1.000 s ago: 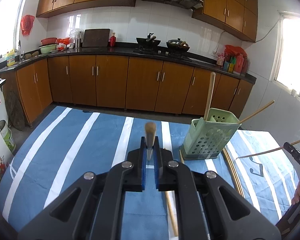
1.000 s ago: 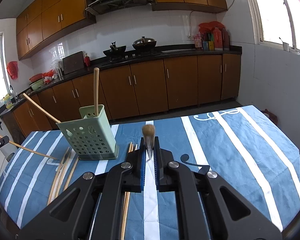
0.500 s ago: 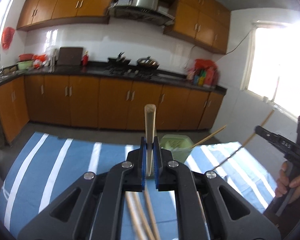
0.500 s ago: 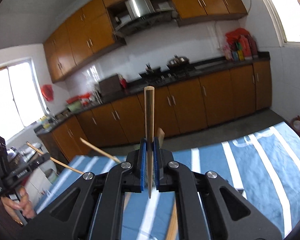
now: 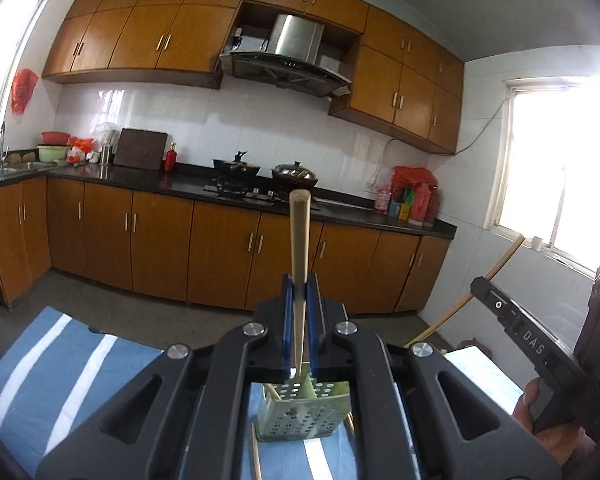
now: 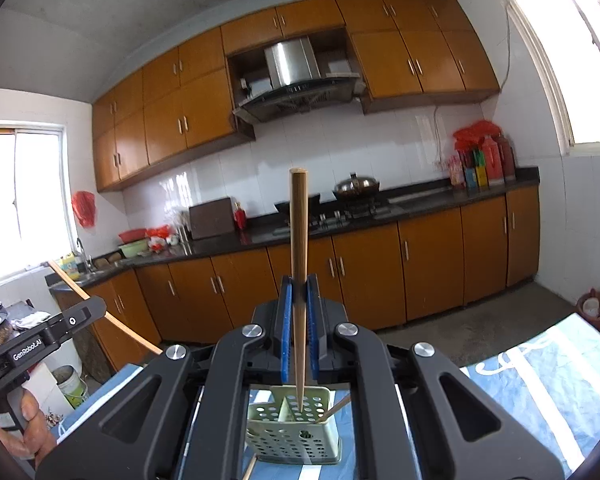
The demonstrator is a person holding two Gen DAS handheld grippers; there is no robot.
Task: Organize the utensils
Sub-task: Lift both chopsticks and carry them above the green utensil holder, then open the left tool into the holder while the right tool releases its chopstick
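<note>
Currently, the left tool (image 5: 299, 320) is closed on a wooden chopstick (image 5: 299, 248), which is gripped between the blue pads (image 5: 286, 320) and held nearly upright, its blunt end raised and its thin tip pointed down. Directly beneath that tip, the green perforated utensil holder (image 5: 300, 416) is seen standing on the table (image 5: 60, 360), which is covered by a blue cloth with white stripes. One chopstick (image 5: 274, 393) is leaned inside the holder's left compartment, and another loose chopstick (image 5: 256, 456) is laid on the cloth just beside the holder's left base. At the right edge of the left wrist view, the other tool is visible from the side, held in the person's right hand (image 5: 556, 432).

The right tool (image 6: 299, 320) is likewise closed on a second chopstick (image 6: 299, 260), clamped between its blue pads and held upright. Its tip is positioned over the holder, close to the central divider; whether it has entered a compartment cannot be told. A further chopstick (image 6: 334, 410) is leaned in the holder's right compartment. At the left edge of this view, the person's left hand (image 6: 24, 428) is seen.
</note>
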